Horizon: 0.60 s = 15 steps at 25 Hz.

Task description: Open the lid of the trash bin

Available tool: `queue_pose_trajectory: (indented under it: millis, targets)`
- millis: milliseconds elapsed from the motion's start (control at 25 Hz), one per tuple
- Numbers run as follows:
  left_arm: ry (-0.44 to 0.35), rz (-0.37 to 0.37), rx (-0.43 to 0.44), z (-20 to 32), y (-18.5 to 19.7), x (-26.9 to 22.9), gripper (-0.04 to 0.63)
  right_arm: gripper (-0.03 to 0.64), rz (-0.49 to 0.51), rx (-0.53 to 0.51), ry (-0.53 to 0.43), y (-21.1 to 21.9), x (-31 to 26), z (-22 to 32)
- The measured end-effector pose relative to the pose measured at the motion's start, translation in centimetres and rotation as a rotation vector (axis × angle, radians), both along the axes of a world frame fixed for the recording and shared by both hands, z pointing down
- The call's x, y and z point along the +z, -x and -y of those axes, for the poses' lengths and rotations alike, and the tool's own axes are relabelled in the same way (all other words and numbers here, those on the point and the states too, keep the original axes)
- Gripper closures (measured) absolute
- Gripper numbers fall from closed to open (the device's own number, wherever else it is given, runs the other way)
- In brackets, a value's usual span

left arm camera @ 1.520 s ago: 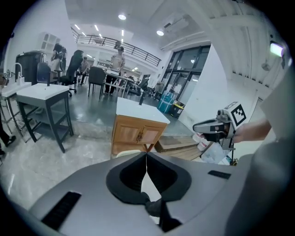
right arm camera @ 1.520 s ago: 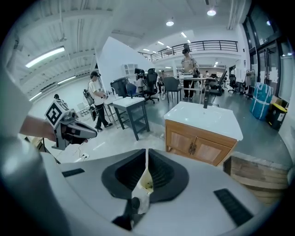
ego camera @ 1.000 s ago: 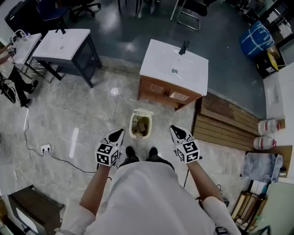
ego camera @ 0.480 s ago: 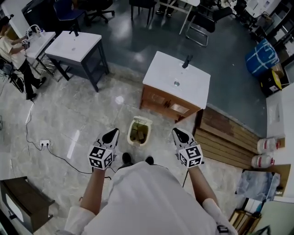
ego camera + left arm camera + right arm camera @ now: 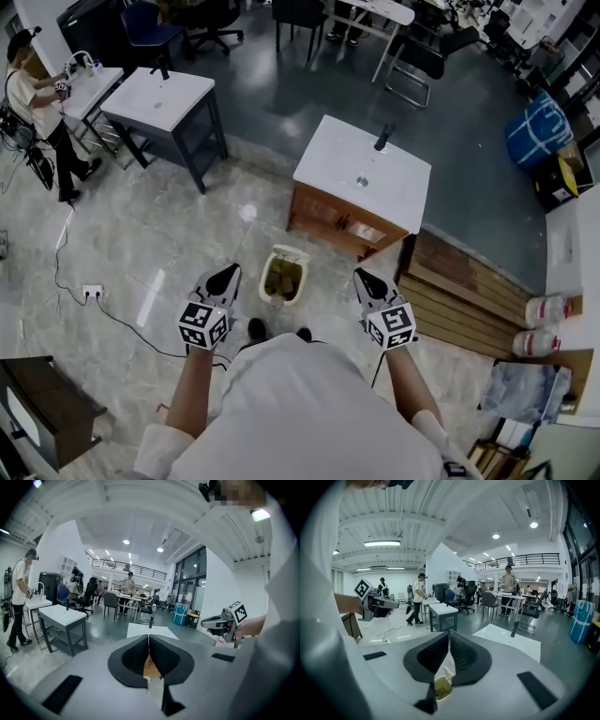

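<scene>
Bin (image 5: 284, 278): small, cream, upright on the floor (image 5: 187, 239). Lid (image 5: 291, 251): raised, standing at the bin's far rim (interior exposed from above, brownish contents visible inside).

The trash bin (image 5: 284, 275) is standing on the floor just in front of the sink cabinet (image 5: 361, 183), with the left gripper (image 5: 228, 273) hanging at its left and the right gripper (image 5: 362, 276) at its right. A table (image 5: 159, 98) is standing well to the cabinet's left, and planks (image 5: 459, 277) are lying at its right.
</scene>
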<state>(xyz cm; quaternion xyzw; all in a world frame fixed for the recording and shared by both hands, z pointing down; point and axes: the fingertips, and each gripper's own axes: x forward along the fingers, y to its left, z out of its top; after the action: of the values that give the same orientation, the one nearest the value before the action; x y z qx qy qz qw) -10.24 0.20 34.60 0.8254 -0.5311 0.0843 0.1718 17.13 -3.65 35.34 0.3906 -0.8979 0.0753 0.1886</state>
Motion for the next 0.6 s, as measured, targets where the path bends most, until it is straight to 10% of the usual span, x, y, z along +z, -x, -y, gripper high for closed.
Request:
queue_pose_trajectory:
  millis: [600]
  targets:
    - [-0.002,-0.006,-0.004,0.05,-0.91,-0.21,0.577,0.58,0.012,-0.009,-0.012,-0.51,-0.35,0.71]
